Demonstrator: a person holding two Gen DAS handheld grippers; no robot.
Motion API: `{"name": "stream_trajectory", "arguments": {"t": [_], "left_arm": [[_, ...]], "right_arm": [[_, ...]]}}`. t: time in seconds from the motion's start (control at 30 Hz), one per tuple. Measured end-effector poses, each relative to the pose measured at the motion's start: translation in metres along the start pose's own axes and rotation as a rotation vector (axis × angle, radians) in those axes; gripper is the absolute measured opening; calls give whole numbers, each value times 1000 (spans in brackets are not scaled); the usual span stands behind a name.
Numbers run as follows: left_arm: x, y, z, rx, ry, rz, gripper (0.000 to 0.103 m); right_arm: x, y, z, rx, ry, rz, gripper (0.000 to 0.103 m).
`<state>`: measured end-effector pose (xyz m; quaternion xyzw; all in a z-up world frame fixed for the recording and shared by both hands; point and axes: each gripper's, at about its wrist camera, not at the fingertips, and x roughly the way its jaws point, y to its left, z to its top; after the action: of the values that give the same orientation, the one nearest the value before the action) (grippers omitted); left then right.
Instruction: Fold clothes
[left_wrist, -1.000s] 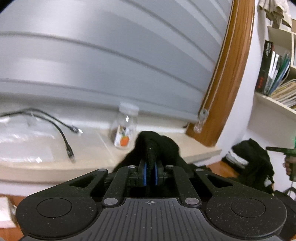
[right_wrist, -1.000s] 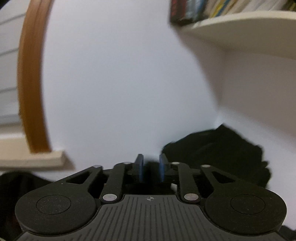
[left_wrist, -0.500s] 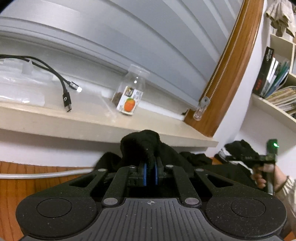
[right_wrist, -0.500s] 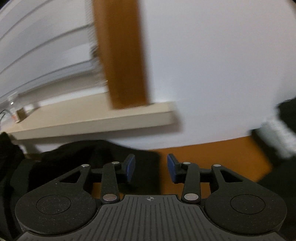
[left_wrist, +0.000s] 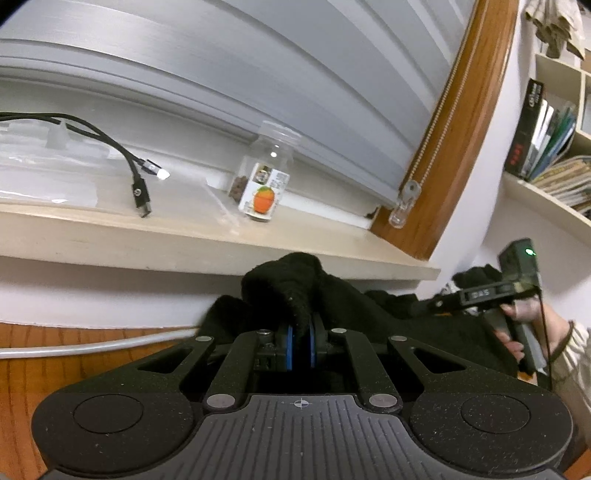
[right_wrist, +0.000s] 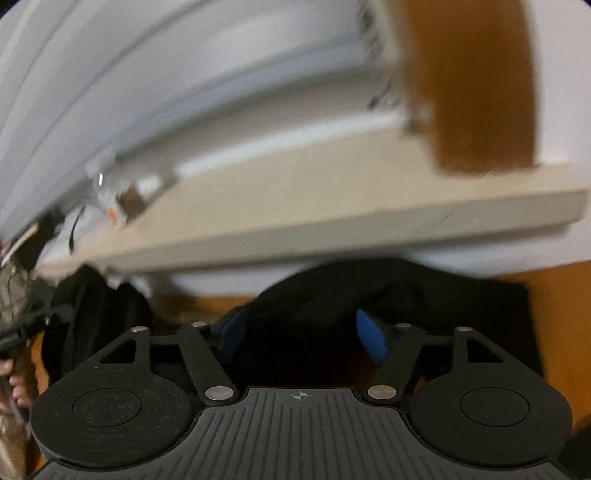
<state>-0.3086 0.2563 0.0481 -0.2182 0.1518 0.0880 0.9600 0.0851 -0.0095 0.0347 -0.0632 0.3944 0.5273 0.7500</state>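
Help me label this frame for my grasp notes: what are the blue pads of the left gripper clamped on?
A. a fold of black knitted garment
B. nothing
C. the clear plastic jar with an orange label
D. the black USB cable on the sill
A: in the left wrist view the left gripper pinches a bunched fold of the black knitted garment between its nearly closed pads.
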Motion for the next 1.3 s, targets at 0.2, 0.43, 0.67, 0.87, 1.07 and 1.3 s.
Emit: {"name": "stream_trajectory", "arguments": {"t": [0.2,0.43,0.67,0.87,1.07,1.3], "left_arm": [[3,-1,-3,7,19,-15,8],[-4,-8,-4,30,-10,-19,8],[-26,-15,1,9,-108,-30,7],[-25,-17,2,13,-104,-53,8],[-11,-24,-3,46,-40,-67,9],[-6,-17,-6,29,-18,-49,12]], "right_arm": [[29,11,-15,-31,102,-44,59],[-14,14,-23,-119,-85,-118,16],[-138,-50,-16,-53,-387,-342,15],[-219,-111,-3,17,-600,-706,16],[-199,-149,-21,105,-400,-673,47],[-160,-113,-45,47,-337,-507,57]]}}
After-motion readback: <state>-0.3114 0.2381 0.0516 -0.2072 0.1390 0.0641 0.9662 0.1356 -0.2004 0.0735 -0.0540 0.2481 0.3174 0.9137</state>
